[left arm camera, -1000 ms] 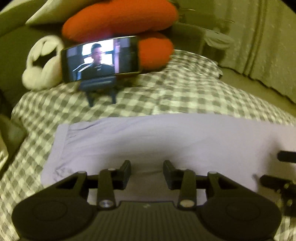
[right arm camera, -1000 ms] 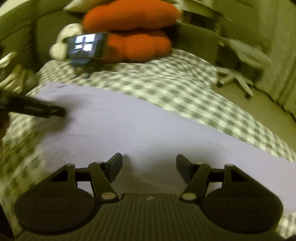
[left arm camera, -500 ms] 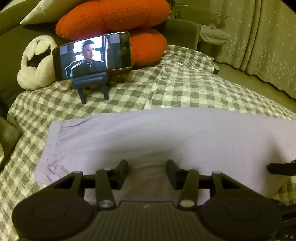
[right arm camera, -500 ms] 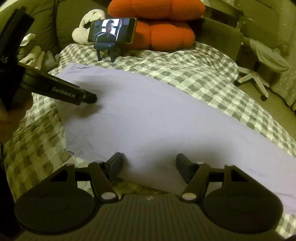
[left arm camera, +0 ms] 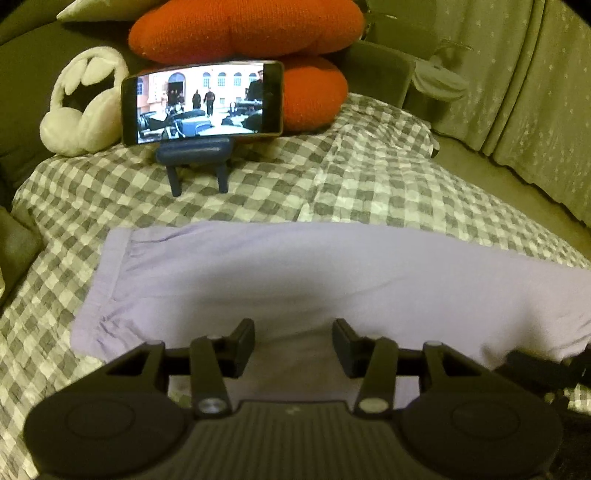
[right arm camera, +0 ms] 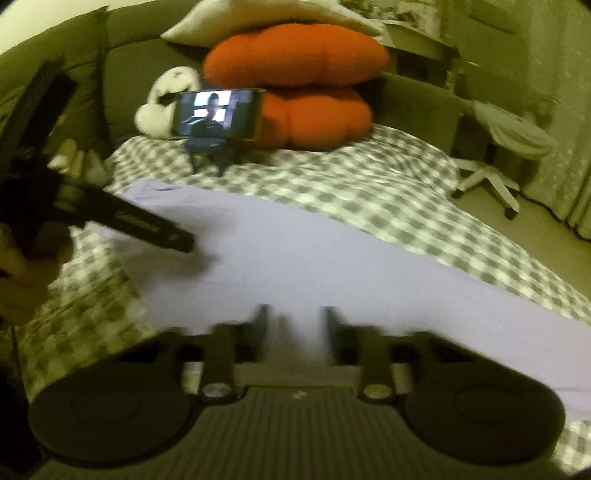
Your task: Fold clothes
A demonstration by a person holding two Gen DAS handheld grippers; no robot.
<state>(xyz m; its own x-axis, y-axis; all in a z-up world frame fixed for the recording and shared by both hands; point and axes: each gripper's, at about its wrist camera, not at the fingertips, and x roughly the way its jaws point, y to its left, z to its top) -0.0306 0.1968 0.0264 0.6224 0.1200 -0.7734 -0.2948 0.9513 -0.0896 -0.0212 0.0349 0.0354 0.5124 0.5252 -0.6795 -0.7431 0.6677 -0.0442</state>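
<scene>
A lavender garment (left arm camera: 295, 273) lies flat and long across the checked bed cover (left arm camera: 332, 184), its gathered waistband (left arm camera: 114, 266) at the left end. My left gripper (left arm camera: 293, 339) is open just above the cloth's near edge, close to the waistband end. The right wrist view is motion-blurred: my right gripper (right arm camera: 295, 325) hovers over the garment's (right arm camera: 314, 258) near edge further right, jaws apart with a narrow gap and cloth showing between them. The left gripper's fingers (right arm camera: 147, 225) reach in from the left there, held by a hand (right arm camera: 22, 266).
A phone (left arm camera: 203, 103) on a small blue stand plays video at the head of the bed, in front of orange cushions (left arm camera: 251, 26) and a white plush toy (left arm camera: 81, 110). A white swivel chair (right arm camera: 495, 147) and curtains (left arm camera: 535, 92) stand beyond the bed's right side.
My right gripper's jaws have narrowed and it has moved in over the garment's near edge. My left gripper stays open and has shifted slightly toward the phone.
</scene>
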